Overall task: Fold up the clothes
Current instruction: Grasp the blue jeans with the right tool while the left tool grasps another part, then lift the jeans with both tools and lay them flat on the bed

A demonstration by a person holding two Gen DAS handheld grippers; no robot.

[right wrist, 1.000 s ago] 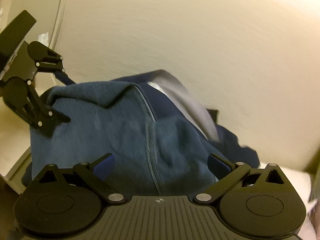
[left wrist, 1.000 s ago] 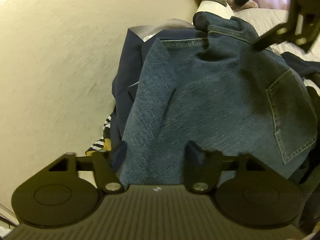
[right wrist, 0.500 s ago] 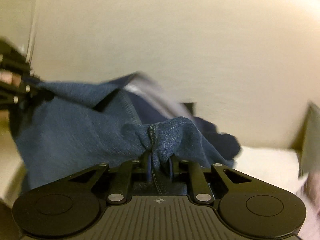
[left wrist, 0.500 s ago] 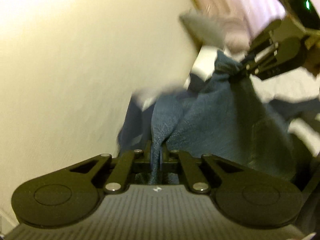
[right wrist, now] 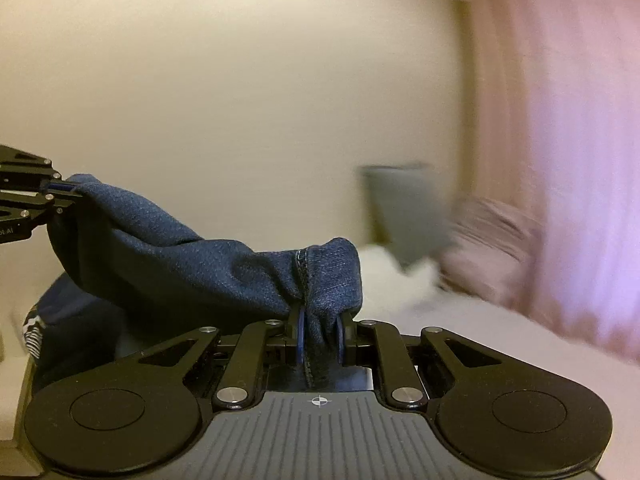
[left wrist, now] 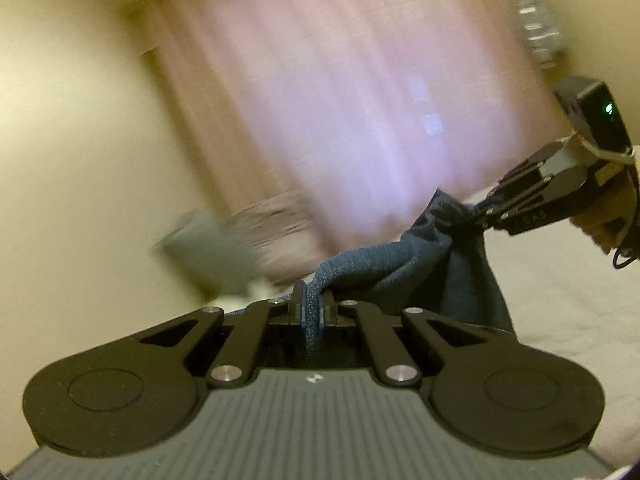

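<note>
Denim jeans (left wrist: 404,264) hang bunched between both claws above the bed (left wrist: 560,300). Left claw (left wrist: 313,312) and right claw (right wrist: 319,334) are each clamped tight on a fold of cloth; the right appears at 3 o'clock in the left view. Step: lifting clear. Next, likely: spread flat on the bed.

Two grippers (left wrist: 313,312) (right wrist: 319,334), one denim garment (right wrist: 192,268)

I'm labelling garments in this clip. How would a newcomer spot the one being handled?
Start at the pink curtain, then drop to the pale bed below it. The blue denim garment hangs stretched between the left gripper and right gripper, both shut on it; it alone is lifted.
</note>
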